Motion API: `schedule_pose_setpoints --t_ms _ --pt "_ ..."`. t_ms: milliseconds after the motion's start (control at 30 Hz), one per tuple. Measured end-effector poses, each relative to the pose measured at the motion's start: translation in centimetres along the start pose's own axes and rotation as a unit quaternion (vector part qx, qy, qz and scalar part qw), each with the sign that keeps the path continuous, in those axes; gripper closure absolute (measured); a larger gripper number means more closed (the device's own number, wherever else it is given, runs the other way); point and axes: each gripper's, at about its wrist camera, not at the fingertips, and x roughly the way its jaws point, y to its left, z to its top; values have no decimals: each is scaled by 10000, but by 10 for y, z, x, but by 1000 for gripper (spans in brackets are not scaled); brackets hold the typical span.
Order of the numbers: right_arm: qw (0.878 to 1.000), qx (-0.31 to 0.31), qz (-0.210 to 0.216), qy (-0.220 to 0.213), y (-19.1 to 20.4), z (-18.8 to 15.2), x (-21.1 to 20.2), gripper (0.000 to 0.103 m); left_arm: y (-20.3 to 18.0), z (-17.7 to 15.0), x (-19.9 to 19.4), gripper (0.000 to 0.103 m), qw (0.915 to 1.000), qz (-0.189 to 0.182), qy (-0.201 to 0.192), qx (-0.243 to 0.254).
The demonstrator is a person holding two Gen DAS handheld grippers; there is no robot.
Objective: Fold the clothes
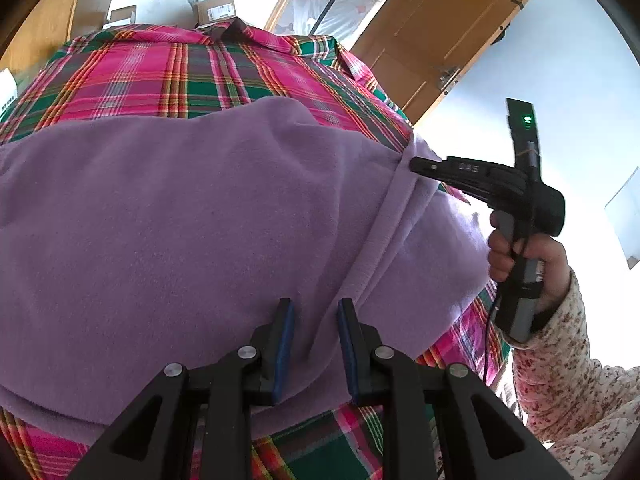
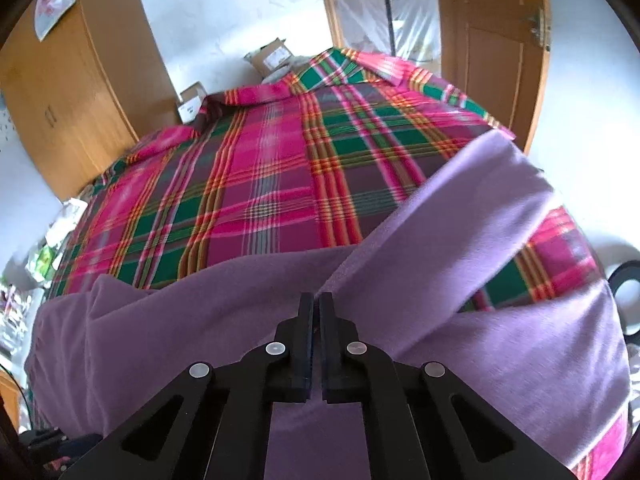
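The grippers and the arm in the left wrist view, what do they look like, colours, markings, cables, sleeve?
Both are matte black, with angular linkage arms and round silver pivot pins. The left gripper has flat black fingers lined with dark blue pads. The right gripper carries pale lettering, a grey pistol handle, a thin black cable and a green light. The sleeve is cream with small reddish flowers.
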Motion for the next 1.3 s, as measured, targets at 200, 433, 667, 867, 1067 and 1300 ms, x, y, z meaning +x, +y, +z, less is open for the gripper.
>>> schedule_pose_setpoints --t_ms 200,433,667,867,1067,1300 --pt "9986 454 140 -220 -22 -17 -26 102 -7 -3 -1 76 9999 108 -5 133" --pt "9986 404 291 -173 -20 -17 -23 101 -16 -7 -2 75 9984 390 -38 398" --pt "9983 354 443 -125 -17 -18 -21 96 -18 -7 -2 75 9985 412 -58 354" --pt "9974 459 551 47 -10 -9 -5 93 -23 -10 -2 81 9981 351 -127 481" --pt "9962 556 662 54 -10 -11 -5 92 -36 -16 -4 99 9942 352 -250 985" --pt "9952 626 754 -27 -12 -9 -15 79 -48 -27 -13 99 9877 136 -474 1486"
